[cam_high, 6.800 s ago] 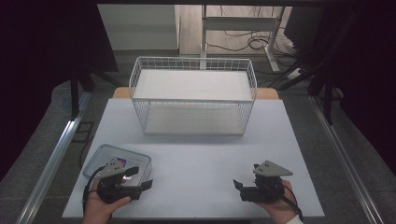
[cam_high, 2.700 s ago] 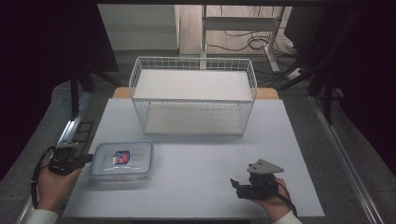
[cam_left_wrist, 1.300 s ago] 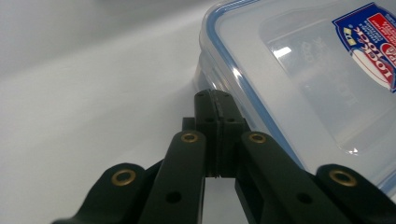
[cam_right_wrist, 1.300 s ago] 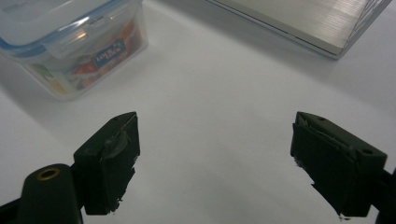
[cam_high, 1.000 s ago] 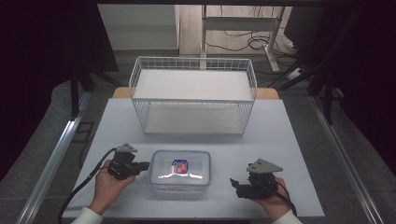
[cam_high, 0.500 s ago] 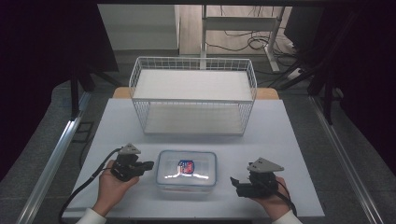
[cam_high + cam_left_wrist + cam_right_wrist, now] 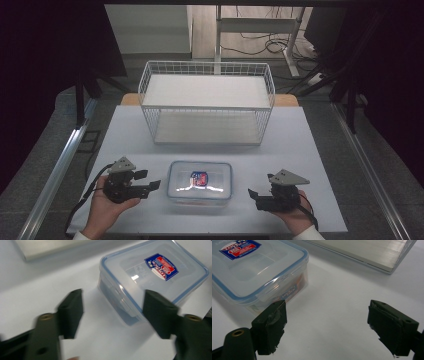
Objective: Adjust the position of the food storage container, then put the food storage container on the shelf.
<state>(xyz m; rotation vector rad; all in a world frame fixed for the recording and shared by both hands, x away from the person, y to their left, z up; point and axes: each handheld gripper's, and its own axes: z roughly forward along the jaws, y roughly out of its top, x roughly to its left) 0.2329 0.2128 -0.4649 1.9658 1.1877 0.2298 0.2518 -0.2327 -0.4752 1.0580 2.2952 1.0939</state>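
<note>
Slid the lidded plastic container (image 7: 200, 181) from the table's (image 7: 310, 145) left edge to its front middle. Then backed the left gripper (image 7: 150, 180) off to the container's left, jaws just opened, nothing between them.

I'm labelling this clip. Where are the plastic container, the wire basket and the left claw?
plastic container (image 7: 200, 176), high view, on its clear lid.
wire basket (image 7: 207, 107), high view, on its front rim.
left claw (image 7: 149, 180), high view, midway between its open fingertips.
</note>
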